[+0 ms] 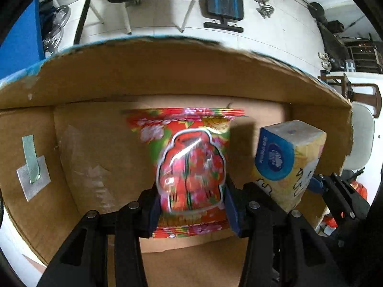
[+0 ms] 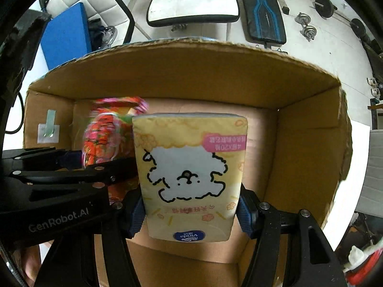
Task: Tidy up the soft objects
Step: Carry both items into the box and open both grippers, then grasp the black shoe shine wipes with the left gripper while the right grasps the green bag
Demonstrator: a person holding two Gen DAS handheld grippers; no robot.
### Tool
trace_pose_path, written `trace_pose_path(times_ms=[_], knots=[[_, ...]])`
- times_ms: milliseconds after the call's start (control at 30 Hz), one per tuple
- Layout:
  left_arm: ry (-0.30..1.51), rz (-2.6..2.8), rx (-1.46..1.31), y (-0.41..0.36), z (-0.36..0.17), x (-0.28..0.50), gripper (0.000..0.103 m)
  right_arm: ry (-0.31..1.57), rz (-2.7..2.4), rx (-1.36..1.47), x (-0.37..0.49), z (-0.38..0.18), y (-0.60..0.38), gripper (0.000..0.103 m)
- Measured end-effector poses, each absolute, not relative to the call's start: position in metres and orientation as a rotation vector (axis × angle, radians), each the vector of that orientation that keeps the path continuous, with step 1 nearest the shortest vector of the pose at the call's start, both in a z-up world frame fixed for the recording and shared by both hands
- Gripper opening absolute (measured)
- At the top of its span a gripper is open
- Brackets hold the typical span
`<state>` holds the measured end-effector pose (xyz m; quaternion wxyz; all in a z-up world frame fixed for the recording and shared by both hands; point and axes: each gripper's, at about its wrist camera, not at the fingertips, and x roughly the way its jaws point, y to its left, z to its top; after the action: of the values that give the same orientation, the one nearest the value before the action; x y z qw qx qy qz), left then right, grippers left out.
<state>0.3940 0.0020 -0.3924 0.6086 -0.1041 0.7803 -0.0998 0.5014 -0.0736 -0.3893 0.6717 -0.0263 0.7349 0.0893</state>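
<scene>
My left gripper [image 1: 190, 198] is shut on a red, flowery snack bag [image 1: 189, 165] and holds it inside an open cardboard box [image 1: 167, 71]. My right gripper [image 2: 191, 206] is shut on a yellow tissue pack [image 2: 191, 167] with a white cartoon dog, also inside the box [image 2: 182, 71]. The tissue pack [image 1: 287, 160] shows to the right of the bag in the left wrist view. The snack bag [image 2: 107, 134] shows blurred to the left of the pack in the right wrist view, with the left gripper's fingers [image 2: 79, 174] around it.
The box walls rise on all sides; a taped green strip [image 1: 32, 160] sits on its left wall. Beyond the box are a white chair [image 2: 194, 2], a blue panel [image 2: 64, 33], a black exercise bench [image 2: 263, 12] and dumbbells [image 2: 306, 26] on a white floor.
</scene>
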Motion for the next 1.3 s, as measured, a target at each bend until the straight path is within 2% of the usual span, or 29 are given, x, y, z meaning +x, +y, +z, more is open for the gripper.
trace_pose_path(times_ms=[100,167,233,300,367,433,567,633,967,1133,1200,1300], knots=[[1.795,-0.22,-0.229,0.005,-0.392,0.396,0.046,1.652,0.18,-0.067,0.505,-0.391,-0.073,0.067],[1.789,-0.208,-0.205,0.007,-0.39,0.398,0.052,1.643,0.162,-0.085,0.505,-0.39,-0.072,0.075],[1.779,-0.219,-0.204,0.009,-0.387,0.4,0.066,1.637,0.149,-0.096,0.506,-0.388,-0.072,0.079],[1.758,-0.222,-0.204,0.012,-0.381,0.4,0.073,1.631,0.146,-0.098,0.506,-0.385,-0.071,0.08],[1.736,-0.224,-0.208,0.015,-0.376,0.401,0.077,1.623,0.14,-0.102,0.503,-0.38,-0.071,0.086],[1.713,-0.224,-0.203,0.017,-0.369,0.401,0.089,1.613,0.144,-0.108,0.5,-0.376,-0.07,0.096],[1.665,-0.204,-0.174,0.018,-0.359,0.4,0.094,1.574,0.144,-0.131,0.483,-0.36,-0.071,0.103],[1.64,-0.199,-0.175,0.022,-0.349,0.391,0.1,1.557,0.132,-0.136,0.475,-0.354,-0.073,0.103],[1.466,-0.118,-0.128,0.027,-0.285,0.331,0.1,1.428,0.185,-0.09,0.408,-0.296,-0.081,0.103],[1.421,0.01,-0.216,0.047,-0.259,0.263,0.1,1.421,0.186,-0.039,0.352,-0.275,-0.104,0.103],[1.405,0.072,-0.255,0.059,-0.259,0.231,0.1,1.428,0.193,-0.004,0.321,-0.278,-0.114,0.103],[1.483,0.167,-0.417,0.084,-0.29,0.175,0.1,1.482,0.208,0.085,0.276,-0.299,-0.124,0.103]])
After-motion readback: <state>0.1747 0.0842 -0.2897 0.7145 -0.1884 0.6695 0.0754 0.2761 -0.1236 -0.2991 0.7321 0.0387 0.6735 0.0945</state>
